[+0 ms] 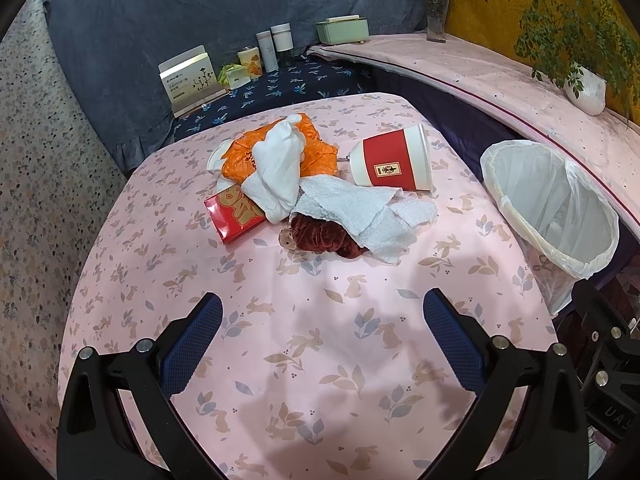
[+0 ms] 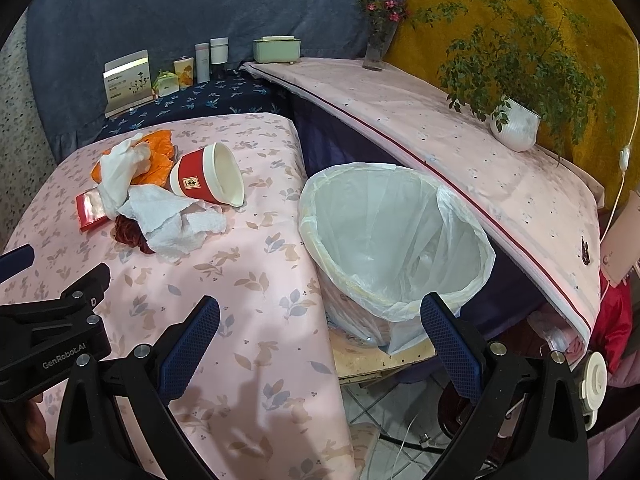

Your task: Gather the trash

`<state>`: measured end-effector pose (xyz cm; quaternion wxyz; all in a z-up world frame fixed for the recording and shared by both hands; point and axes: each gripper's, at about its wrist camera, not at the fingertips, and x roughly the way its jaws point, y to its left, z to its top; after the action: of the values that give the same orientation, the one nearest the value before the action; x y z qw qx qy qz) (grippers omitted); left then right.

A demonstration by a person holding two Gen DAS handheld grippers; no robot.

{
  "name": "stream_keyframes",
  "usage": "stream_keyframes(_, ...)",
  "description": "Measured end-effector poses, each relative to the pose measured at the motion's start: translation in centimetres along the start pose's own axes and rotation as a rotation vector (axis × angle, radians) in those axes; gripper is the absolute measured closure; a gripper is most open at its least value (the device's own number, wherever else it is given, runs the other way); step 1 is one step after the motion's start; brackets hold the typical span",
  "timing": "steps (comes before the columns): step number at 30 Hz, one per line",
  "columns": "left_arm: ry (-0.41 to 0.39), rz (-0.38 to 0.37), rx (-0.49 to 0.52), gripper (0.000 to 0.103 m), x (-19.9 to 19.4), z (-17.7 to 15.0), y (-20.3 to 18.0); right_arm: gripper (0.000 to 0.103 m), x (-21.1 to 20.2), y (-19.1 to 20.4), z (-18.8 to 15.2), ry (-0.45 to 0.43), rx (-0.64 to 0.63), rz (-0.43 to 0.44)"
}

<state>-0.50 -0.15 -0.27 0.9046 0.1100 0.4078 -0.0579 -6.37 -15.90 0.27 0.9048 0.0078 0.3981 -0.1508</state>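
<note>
Two claws hang over a tabletop [image 1: 304, 360] draped in pink cloth with rabbit and leaf print. Left claw [image 1: 322, 320]: blue pads spread wide, released, nothing between them, above bare cloth on the near side of the trash pile. Right claw [image 2: 320, 322]: likewise released and empty, pads wide apart, poised over the tabletop's right edge with the bin just ahead.

Bin [image 2: 394, 240]: white, lined with a clear plastic bag, standing off the right edge of the tabletop, mouth tilted toward the camera; interior looks mostly bare liner.

Trash pile sits at mid-tabletop, well apart from both claws:
- paper cup [image 1: 394, 160], red band on white, lying on its side, mouth toward the bin, at the pile's right
- orange wrapper [image 1: 276, 152], crumpled, at the far side
- white cloth or tissue [image 1: 280, 164] draped over the wrapper
- paper towel [image 1: 360, 216], crumpled, spread below the cup, touching it
- red packet [image 1: 234, 212] with gold print, flat, at the pile's left, partly under the tissue
- dark red scrunchie-like fabric [image 1: 324, 238], half under the paper towel, nearest the left claw
</note>
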Motion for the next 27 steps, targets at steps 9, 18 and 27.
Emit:
stream_keyframes(9, 0.001, -0.002, 0.003, 0.007, -0.03, 0.08, 0.00, 0.007, 0.00, 0.16, 0.13, 0.002, 0.003, -0.001)
stream_keyframes(18, 0.000, 0.000, -0.001, 0.007, -0.02, 0.10, 0.14, 0.007, 0.09, 0.31, 0.26, 0.002, 0.000, -0.004)
stream_keyframes(27, -0.003, 0.002, -0.009, 0.007, -0.21, -0.02, -0.05, 0.007, 0.05, 0.33, 0.39, 0.000, 0.000, -0.006)
